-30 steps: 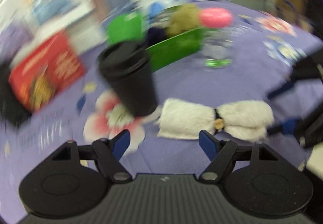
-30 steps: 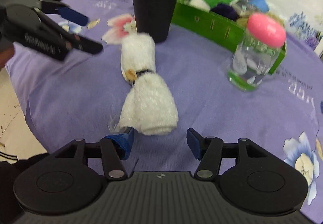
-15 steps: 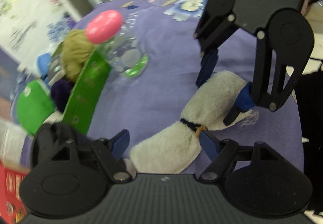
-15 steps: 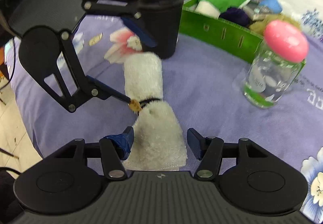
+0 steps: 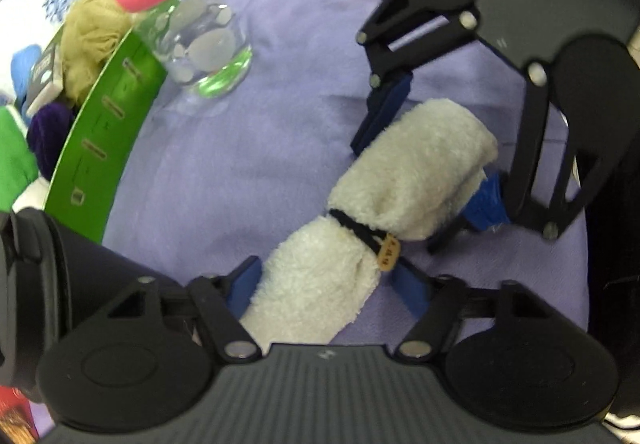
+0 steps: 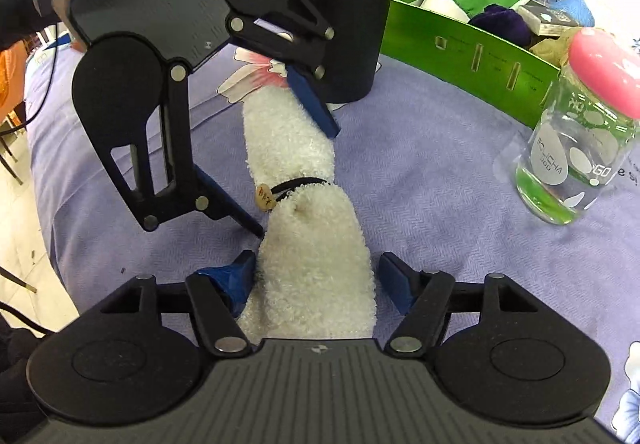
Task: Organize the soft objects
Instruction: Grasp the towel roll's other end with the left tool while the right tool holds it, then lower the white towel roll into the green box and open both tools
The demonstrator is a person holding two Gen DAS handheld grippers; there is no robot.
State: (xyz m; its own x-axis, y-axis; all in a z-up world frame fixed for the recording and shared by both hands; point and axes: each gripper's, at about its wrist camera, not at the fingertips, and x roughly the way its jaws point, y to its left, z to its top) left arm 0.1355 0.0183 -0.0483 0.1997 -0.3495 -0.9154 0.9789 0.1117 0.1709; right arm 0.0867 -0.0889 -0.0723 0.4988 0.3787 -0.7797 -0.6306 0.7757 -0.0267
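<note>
A rolled white fluffy towel (image 5: 384, 204), tied at its middle by a black band with a small tan tag (image 5: 389, 253), lies on the purple cloth. It also shows in the right wrist view (image 6: 308, 212). My left gripper (image 5: 336, 290) is open and straddles one end of the roll. My right gripper (image 6: 316, 282) is open and straddles the other end. Each gripper shows in the other's view, the right gripper (image 5: 432, 164) and the left gripper (image 6: 296, 180). The blue pads stand beside the towel without squeezing it.
A green box (image 6: 472, 52) holding several soft things stands behind the towel. A black lidded cup (image 6: 340, 20) stands by the towel's far end. A glass jar with a pink lid (image 6: 576, 136) stands at the right. The table edge runs close on the left.
Both grippers have closed in over the towel's ends. The left gripper swung round from facing the cup and box and now straddles one end; the right moved forward over the other end.
</note>
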